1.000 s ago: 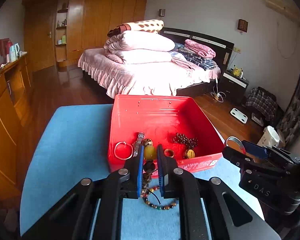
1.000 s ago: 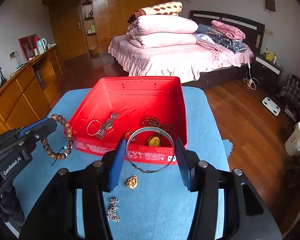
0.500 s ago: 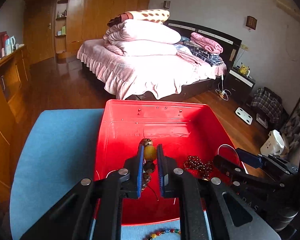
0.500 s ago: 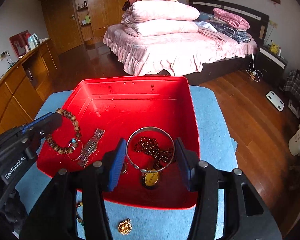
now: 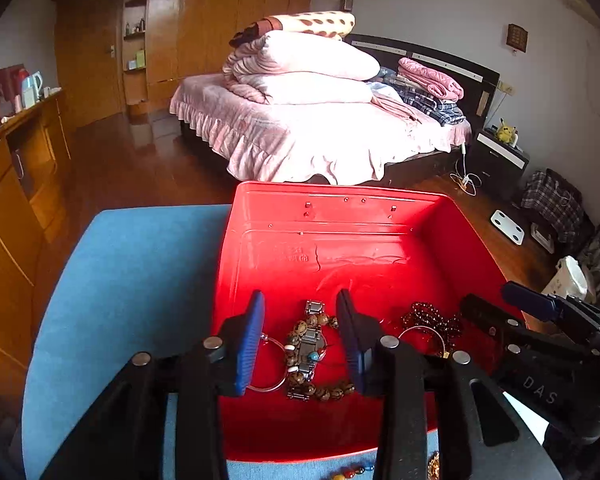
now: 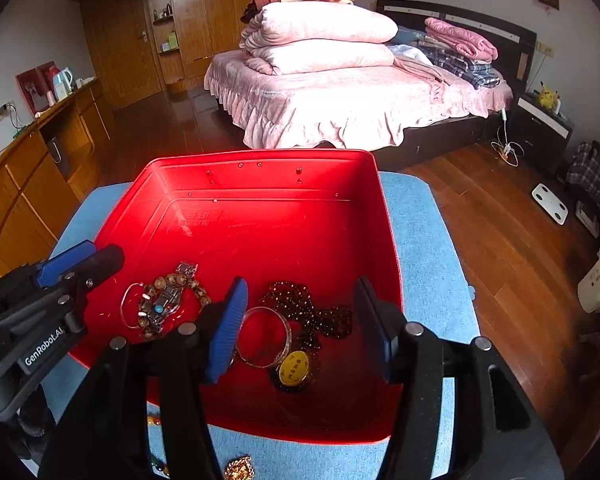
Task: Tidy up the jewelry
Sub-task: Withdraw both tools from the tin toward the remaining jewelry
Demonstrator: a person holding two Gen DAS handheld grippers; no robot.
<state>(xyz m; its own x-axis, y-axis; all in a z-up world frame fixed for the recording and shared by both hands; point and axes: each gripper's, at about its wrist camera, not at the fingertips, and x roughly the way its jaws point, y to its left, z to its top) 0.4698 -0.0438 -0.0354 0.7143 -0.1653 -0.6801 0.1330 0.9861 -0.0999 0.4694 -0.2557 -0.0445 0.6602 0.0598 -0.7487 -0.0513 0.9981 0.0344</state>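
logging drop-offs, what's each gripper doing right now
left gripper: opening, bead bracelet lies free in the red box.
right gripper: opening, silver bangle lies free.

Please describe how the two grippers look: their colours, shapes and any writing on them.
Both are black, angular plastic frames with silver round bolt heads at the joints. Each finger ends in a flat pad with a ribbed blue face. The left gripper carries white lettering "GenRobot.AI" on its side, read in the right wrist view. The right gripper shows the letters "DAS" on its body in the left wrist view. No cables or sleeves are visible.
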